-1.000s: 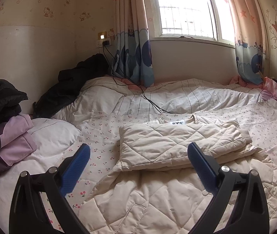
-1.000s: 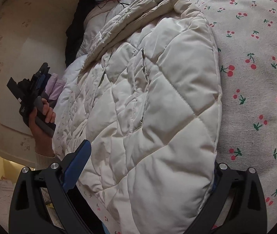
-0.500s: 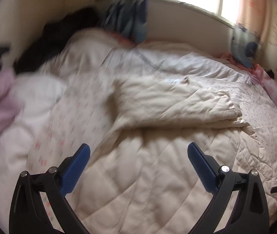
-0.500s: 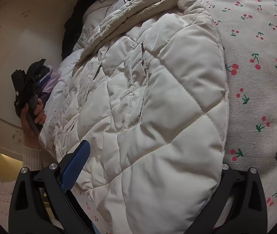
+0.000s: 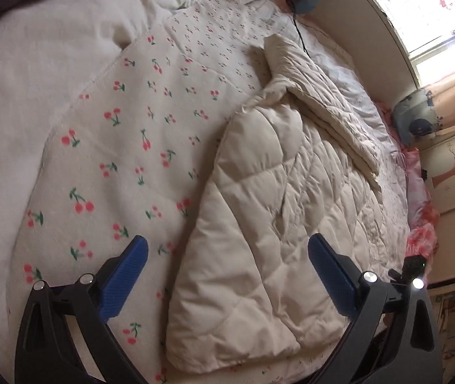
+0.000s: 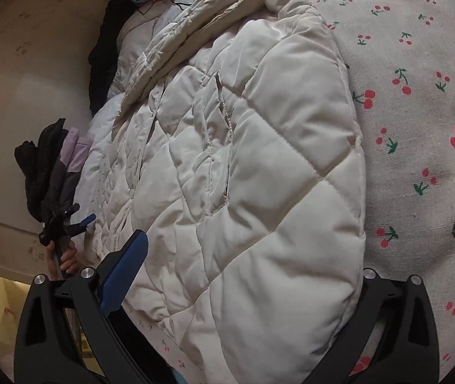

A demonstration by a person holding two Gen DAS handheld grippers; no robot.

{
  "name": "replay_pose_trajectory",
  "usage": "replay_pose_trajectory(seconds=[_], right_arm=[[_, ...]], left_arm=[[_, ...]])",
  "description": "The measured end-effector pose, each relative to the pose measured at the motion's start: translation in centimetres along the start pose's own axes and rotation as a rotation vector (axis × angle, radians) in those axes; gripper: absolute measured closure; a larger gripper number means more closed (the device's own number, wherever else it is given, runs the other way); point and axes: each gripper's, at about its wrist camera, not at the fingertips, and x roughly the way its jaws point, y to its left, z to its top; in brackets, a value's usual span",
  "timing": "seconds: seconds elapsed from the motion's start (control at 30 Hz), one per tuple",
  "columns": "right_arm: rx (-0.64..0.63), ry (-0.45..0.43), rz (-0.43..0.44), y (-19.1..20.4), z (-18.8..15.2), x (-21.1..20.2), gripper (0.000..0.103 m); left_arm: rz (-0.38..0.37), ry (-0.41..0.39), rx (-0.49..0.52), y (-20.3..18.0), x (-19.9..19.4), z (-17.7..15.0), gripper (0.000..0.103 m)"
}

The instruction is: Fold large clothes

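Note:
A cream quilted jacket lies on the cherry-print sheet, its upper part folded over. My left gripper hangs open over the jacket's near left hem corner, blue pads on either side of that edge. In the right wrist view the jacket fills the middle. My right gripper is open wide around its near right corner; one pad shows and the other is hidden under the padding. The left gripper appears there at the bed's far side, held by a hand.
A pile of dark and purple clothes sits at the bed's left end. A black cable runs across the bedding toward the wall below the window. Pink fabric lies along the bed's right side. The bed's near edge is just below both grippers.
The left gripper has swung down from a level view of the room to close over the jacket's left hem. The right gripper has crept slightly further onto its corner.

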Motion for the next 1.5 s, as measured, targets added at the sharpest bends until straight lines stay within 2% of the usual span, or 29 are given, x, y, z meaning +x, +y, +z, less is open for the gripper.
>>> replay_pose_trajectory(seconds=[0.07, 0.13, 0.2, 0.23, 0.33, 0.4, 0.5, 0.53, 0.57, 0.6, 0.63, 0.67, 0.77, 0.87, 0.97, 1.1, 1.27, 1.33, 1.4, 1.47, 1.5], right_arm=[[0.0, 0.039, 0.009, 0.2, -0.4, 0.0, 0.007], [-0.008, 0.071, 0.015, 0.3, -1.0, -0.1, 0.007], [-0.023, 0.096, 0.018, 0.5, -1.8, -0.1, 0.007], [-0.033, 0.104, 0.015, 0.6, -2.0, -0.2, 0.007], [-0.034, 0.097, 0.019, 0.5, -2.4, -0.2, 0.007], [-0.039, 0.089, 0.015, 0.6, -2.6, -0.2, 0.007], [-0.065, 0.056, 0.028, 0.9, -3.0, -0.6, 0.007], [-0.077, 0.04, 0.042, 1.0, -3.2, -0.8, 0.013], [-0.086, 0.026, 0.053, 1.0, -3.4, -1.0, 0.028], [-0.09, 0.004, 0.054, 1.0, -3.6, -1.2, 0.039], [-0.088, -0.024, 0.05, 1.0, -3.7, -1.5, 0.066], [-0.079, -0.05, 0.071, 0.9, -3.8, -1.7, 0.079], [-0.081, -0.126, 0.124, 2.0, -3.9, -2.5, 0.085], [-0.069, -0.231, 0.22, 3.7, -3.8, -4.6, 0.087], [-0.075, -0.301, 0.278, 5.4, -3.9, -7.2, 0.088], [-0.125, -0.335, 0.329, 8.1, -5.5, -10.7, 0.088], [-0.163, -0.343, 0.38, 9.8, -10.5, -14.9, 0.088], [-0.188, -0.324, 0.372, 9.8, -13.2, -16.4, 0.089], [-0.19, -0.267, 0.334, 8.9, -15.6, -16.8, 0.088], [-0.158, -0.171, 0.216, 6.5, -17.7, -15.9, 0.078], [-0.136, -0.133, 0.143, 5.0, -18.5, -15.4, 0.074]], left_arm=[[0.02, 0.04, 0.019, -0.2, 0.5, -0.4, 0.007], [0.011, 0.127, 0.024, -0.6, 2.1, -0.8, 0.007], [-0.074, 0.189, 0.032, -1.0, 3.1, -1.8, 0.007], [-0.109, 0.196, 0.056, -1.6, 3.3, -2.5, 0.007], [-0.039, 0.2, 0.116, -2.8, 3.8, -3.2, 0.007], [-0.025, 0.208, 0.092, -2.6, 4.2, -3.2, 0.007], [-0.07, 0.157, 0.025, -2.1, 3.5, -3.2, 0.007], [-0.094, 0.141, 0.008, -1.9, 3.1, -3.3, 0.015], [-0.102, 0.138, -0.001, -1.7, 3.0, -3.4, 0.024], [-0.108, 0.144, -0.01, -1.5, 2.8, -3.4, 0.056], [-0.117, 0.154, -0.026, -1.3, 2.8, -3.3, 0.08], [-0.138, 0.154, -0.049, -0.9, 2.5, -3.3, 0.08], [-0.178, 0.131, -0.061, -1.1, 1.2, -3.4, 0.086], [-0.262, 0.082, -0.058, -2.8, -1.2, -3.1, 0.088], [-0.312, 0.039, -0.021, -4.8, -4.1, -2.9, 0.09], [-0.369, 0.001, 0.041, -7.3, -8.4, -3.8, 0.09], [-0.421, -0.02, 0.078, -7.4, -13.9, -7.4, 0.09], [-0.428, -0.021, 0.09, -7.0, -15.7, -9.6, 0.09], [-0.408, 0.015, 0.137, -6.8, -16.6, -12.5, 0.09], [-0.326, 0.073, 0.182, -5.5, -16.5, -15.3, 0.087], [-0.279, 0.105, 0.19, -4.5, -16.1, -16.3, 0.079]])
